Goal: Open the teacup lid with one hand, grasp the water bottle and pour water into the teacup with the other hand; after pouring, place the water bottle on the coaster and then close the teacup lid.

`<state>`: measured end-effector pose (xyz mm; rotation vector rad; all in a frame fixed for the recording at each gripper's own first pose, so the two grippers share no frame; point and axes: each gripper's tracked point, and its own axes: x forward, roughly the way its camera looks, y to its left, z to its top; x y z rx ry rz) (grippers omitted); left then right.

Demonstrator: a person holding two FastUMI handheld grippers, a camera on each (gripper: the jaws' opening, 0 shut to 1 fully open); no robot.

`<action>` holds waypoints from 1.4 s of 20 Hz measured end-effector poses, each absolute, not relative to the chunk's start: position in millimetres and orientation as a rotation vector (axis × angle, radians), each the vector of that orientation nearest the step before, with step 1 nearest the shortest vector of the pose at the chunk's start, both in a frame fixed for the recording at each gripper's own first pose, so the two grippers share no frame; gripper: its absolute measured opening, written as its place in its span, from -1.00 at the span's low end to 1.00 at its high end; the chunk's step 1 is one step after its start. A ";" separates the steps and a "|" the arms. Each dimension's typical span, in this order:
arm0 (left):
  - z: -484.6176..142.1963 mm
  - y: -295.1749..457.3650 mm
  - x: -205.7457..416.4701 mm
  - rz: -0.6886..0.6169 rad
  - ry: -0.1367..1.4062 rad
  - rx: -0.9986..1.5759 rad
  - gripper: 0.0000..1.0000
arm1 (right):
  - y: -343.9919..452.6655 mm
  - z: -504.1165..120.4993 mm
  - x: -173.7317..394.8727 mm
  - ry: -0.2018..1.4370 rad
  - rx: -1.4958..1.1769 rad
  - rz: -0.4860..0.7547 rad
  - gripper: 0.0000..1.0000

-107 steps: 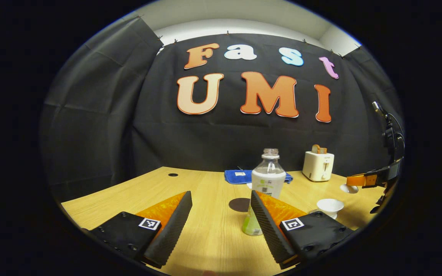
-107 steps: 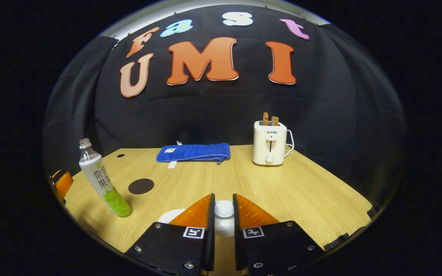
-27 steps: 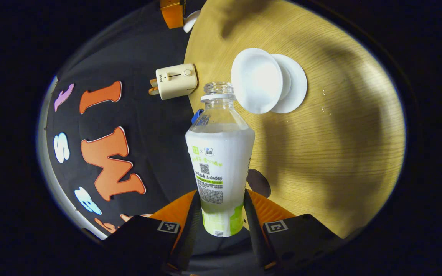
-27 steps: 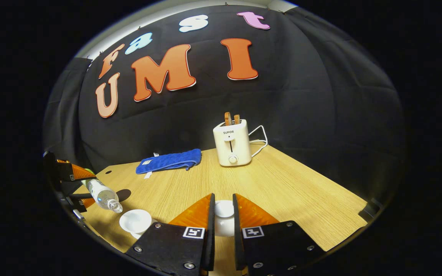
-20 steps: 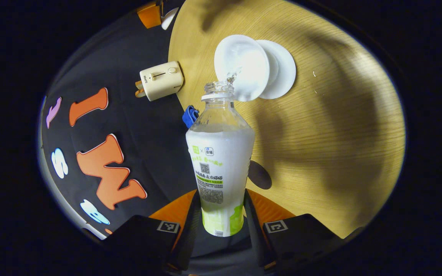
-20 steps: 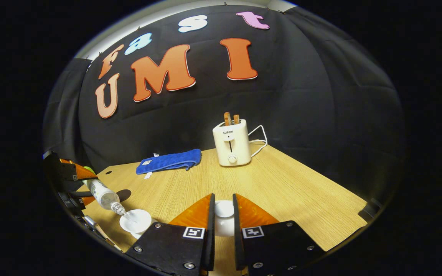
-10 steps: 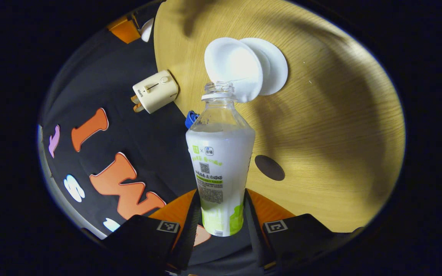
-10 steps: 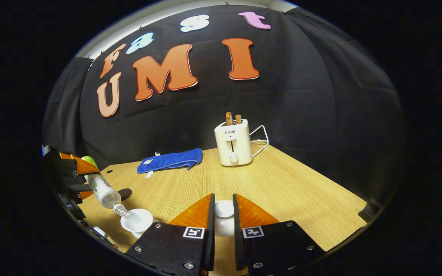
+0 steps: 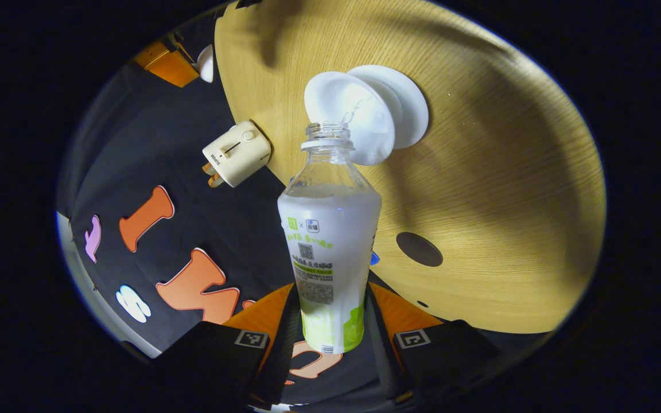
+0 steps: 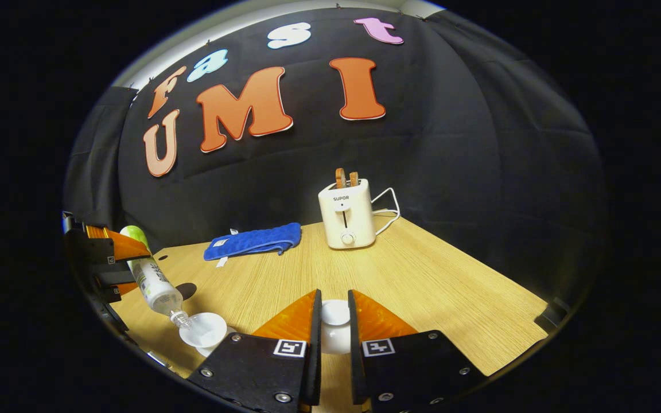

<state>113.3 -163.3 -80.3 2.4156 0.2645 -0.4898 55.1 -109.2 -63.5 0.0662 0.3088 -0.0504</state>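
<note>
The left gripper (image 9: 330,312) is pinching the tilted water bottle (image 9: 329,241), pouring into the teacup (image 9: 346,117), while the right gripper (image 10: 334,321) is pinching the teacup lid (image 10: 335,314).

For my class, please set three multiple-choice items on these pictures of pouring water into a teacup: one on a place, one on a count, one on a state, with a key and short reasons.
1. Where is the lid?
A. on the cup
B. between the right tool's fingers
C. on the coaster

2. How many slices stick out of the toaster?
A. none
B. two
C. four

3. How is the bottle held?
A. upright
B. lying on the table
C. tilted, mouth over the cup

Key:
1 B, the right tool is shut on it, away from the open cup.
2 B, two stand in its slots.
3 C, the left tool tips it and water runs into the cup; the coaster is bare.
</note>
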 end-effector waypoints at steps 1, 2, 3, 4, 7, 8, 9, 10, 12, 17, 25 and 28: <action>-83.0 -160.8 115.1 -0.493 0.280 2.395 0.31 | -109.2 -63.9 55.1 0.309 0.068 -0.051 -0.58; -84.7 -159.2 116.1 -0.496 0.286 2.367 0.31 | -109.8 -64.2 55.4 0.310 0.071 -0.053 -0.58; -87.0 -158.5 117.6 -0.493 0.278 2.328 0.28 | -110.4 -63.9 54.8 0.310 0.072 -0.055 -0.58; -87.2 -155.4 115.9 -0.480 0.281 2.270 0.35 | -110.6 -63.7 54.6 0.308 0.072 -0.055 -0.58; -94.5 -147.3 107.4 -0.455 0.330 2.013 0.28 | -112.2 -64.5 55.9 0.309 0.080 -0.058 -0.58; -97.4 -146.7 105.0 -0.452 0.341 1.938 0.24 | -113.4 -64.9 55.8 0.310 0.083 -0.060 -0.58; -101.4 -146.1 104.6 -0.456 0.350 1.868 0.25 | -115.0 -65.2 55.7 0.311 0.087 -0.064 -0.58; -107.8 -145.6 102.7 -0.462 0.363 1.797 0.31 | -116.9 -65.1 56.0 0.310 0.089 -0.068 -0.58; -119.9 -146.2 96.5 -0.468 0.386 1.638 0.24 | -120.3 -65.0 55.1 0.309 0.090 -0.077 -0.58; -115.3 -137.3 85.3 -0.396 0.406 1.131 0.32 | -119.5 -69.0 56.6 0.316 0.088 -0.086 -0.58; -74.1 -129.3 109.1 -0.271 0.307 0.481 0.24 | -92.2 -75.3 56.9 0.335 0.059 -0.035 -0.58; -63.4 -123.0 128.5 -0.238 0.268 0.383 0.30 | -82.3 -79.0 56.8 0.348 0.060 -0.010 -0.57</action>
